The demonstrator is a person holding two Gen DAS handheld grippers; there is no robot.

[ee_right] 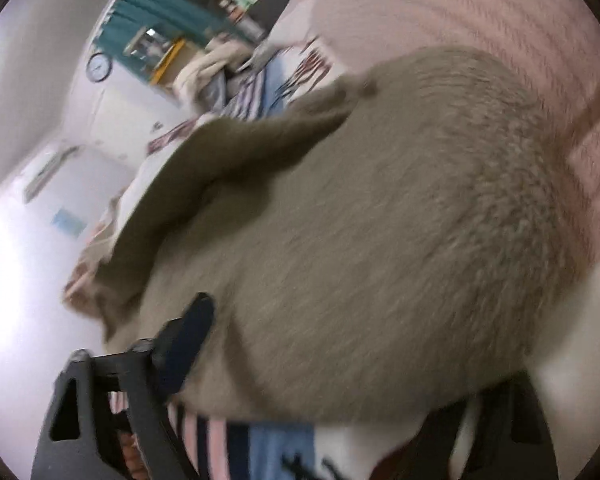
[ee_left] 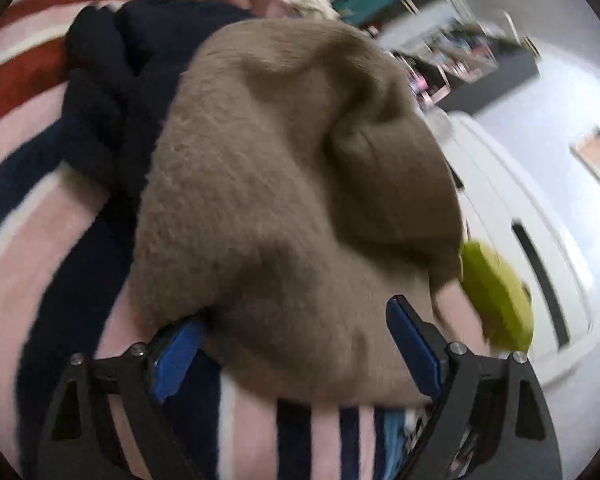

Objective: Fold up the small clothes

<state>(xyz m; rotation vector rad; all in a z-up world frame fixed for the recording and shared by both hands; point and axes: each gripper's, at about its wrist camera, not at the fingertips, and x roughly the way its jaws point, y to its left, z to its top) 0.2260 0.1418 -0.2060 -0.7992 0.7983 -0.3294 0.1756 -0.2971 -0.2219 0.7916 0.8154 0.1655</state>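
A fuzzy taupe garment (ee_left: 292, 184) lies bunched on a striped bed cover, filling the middle of the left wrist view. My left gripper (ee_left: 296, 344) is open, its blue-padded fingers (ee_left: 414, 344) spread on either side of the garment's near edge. In the right wrist view the same taupe garment (ee_right: 360, 240) fills the frame, with one edge lifted at the left. My right gripper (ee_right: 340, 360) is close against it; only the left finger (ee_right: 188, 340) shows clearly, the right one is hidden under the cloth. The view is motion-blurred.
A dark navy garment (ee_left: 112, 92) lies left of the taupe one. A lime-green item (ee_left: 496, 300) lies at the right. The striped pink, navy and red bed cover (ee_left: 32, 248) lies underneath. A pile of other clothes (ee_right: 212, 76) sits farther back. White walls and shelves stand beyond.
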